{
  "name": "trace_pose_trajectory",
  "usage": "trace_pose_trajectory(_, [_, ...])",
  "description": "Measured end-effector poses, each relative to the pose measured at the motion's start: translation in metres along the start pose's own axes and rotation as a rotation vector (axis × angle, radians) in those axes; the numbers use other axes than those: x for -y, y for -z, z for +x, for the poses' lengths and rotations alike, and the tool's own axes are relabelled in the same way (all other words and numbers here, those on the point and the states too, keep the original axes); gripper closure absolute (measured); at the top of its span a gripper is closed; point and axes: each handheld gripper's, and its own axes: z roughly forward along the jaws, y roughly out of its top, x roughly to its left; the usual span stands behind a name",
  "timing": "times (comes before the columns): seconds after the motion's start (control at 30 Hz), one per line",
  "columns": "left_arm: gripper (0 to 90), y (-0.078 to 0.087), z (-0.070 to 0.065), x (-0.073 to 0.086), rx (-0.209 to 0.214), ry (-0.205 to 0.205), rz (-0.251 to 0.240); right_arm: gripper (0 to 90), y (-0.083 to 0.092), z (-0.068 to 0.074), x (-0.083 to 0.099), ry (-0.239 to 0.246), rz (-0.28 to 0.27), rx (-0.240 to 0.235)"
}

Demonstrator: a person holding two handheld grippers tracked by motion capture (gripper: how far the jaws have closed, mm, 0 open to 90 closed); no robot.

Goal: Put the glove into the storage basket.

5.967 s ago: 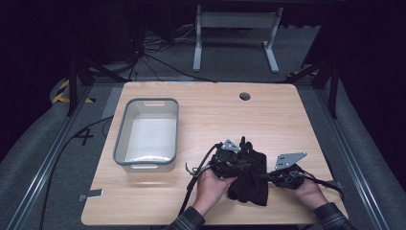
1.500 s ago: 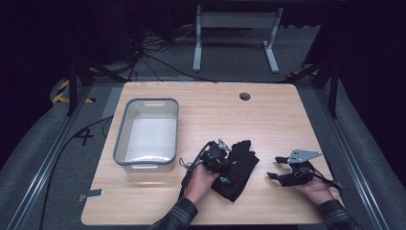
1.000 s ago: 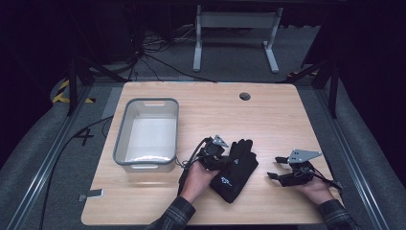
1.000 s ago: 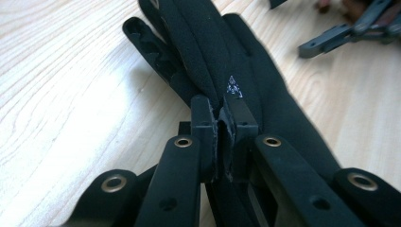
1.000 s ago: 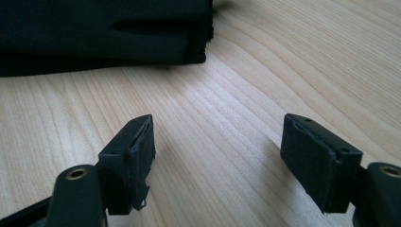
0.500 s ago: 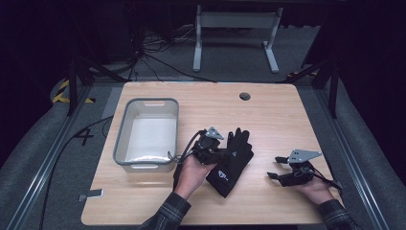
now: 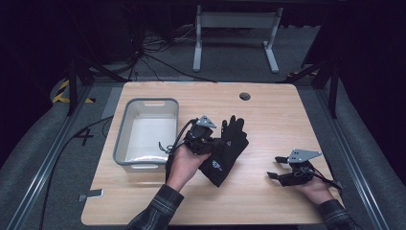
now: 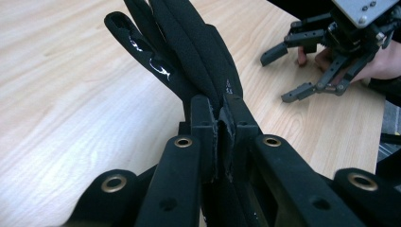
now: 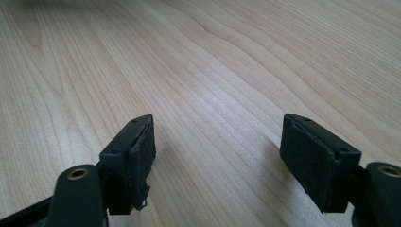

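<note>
Lifted since a second ago, the left gripper (image 7: 207, 140) stays clenched on a black glove (image 7: 226, 151), now nearer the grey bin (image 7: 125, 143). Trailing fabric, apparently still brushing the counter (image 7: 268, 110), could drag or slip free. The right gripper (image 7: 280, 168) rests released, well apart; open counter lies beyond.

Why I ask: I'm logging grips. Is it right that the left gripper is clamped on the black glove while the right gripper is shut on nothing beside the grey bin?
Not quite. The left gripper is clamped on the glove, but the right gripper stands open, its jaws apart over bare table, as the right gripper view shows. It is also far from the bin.
</note>
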Motion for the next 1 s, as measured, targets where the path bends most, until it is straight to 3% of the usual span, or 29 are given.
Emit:
trace_pose_trajectory(0.27, [84.8,0.022,0.012,-0.007,-0.026,-0.001,-0.010,27.5,0.000,0.000,0.000,-0.001,-0.001,-0.001])
trace_pose_trajectory(0.33, [84.7,0.028,0.016,-0.008,-0.031,0.003,-0.014,23.6,-0.001,0.000,0.000,-0.008,0.004,0.011])
trace_pose_trajectory(0.6, [84.7,0.053,0.035,-0.008,-0.067,0.041,-0.041,16.9,-0.002,-0.002,-0.001,-0.021,0.017,0.028])
trace_pose_trajectory(1.0, [84.7,0.108,0.067,0.005,-0.168,0.101,-0.083,16.9,-0.002,-0.002,-0.001,-0.024,0.017,0.026])
